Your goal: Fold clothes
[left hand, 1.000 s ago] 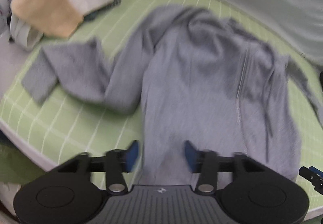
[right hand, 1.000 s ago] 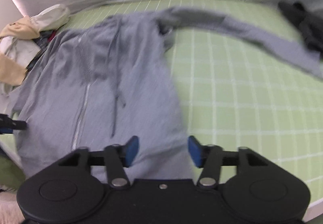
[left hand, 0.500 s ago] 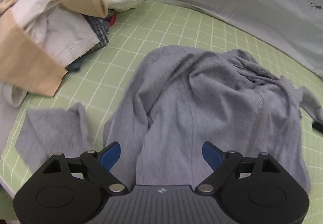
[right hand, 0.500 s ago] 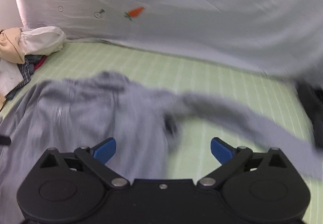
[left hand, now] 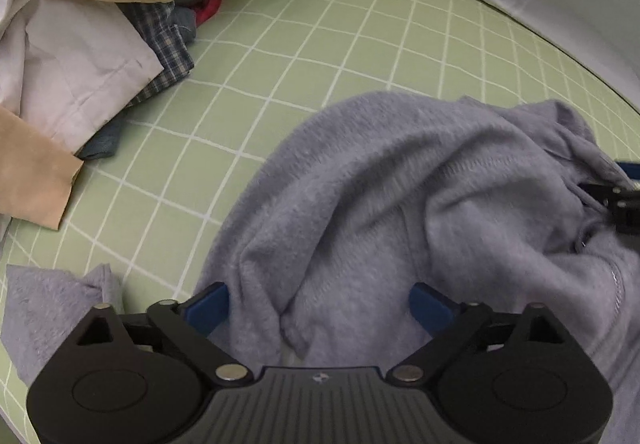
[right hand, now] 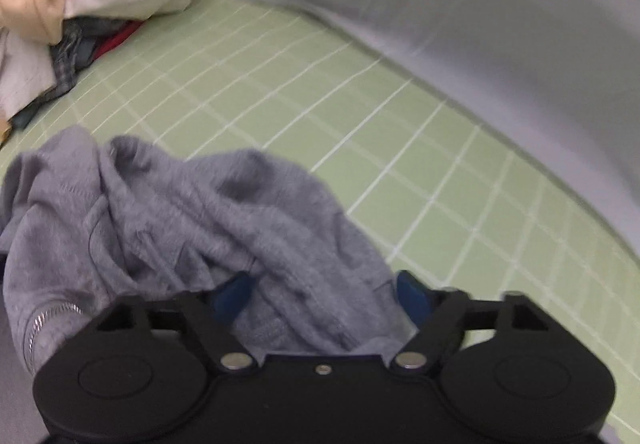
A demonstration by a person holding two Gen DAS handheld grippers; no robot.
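My left gripper (left hand: pixel 320 300) has just spread its jaws wide over the grey hoodie (left hand: pixel 400 212), pads clear of the fabric; my right gripper (right hand: pixel 324 292) has just been closing, bunched hoodie cloth between its 2 blue pads. The hoodie lies crumpled on the green checked sheet (left hand: pixel 320 44), and beyond it sits a pile of clothes (left hand: pixel 80 24).

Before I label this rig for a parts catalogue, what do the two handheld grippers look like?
Both look alike: the left gripper and right gripper have wide black bodies with a round disc at each side, black linkage arms on silver pivot pins, and blue finger pads. The left body is ribbed with a small emblem. No hands or sleeves show.
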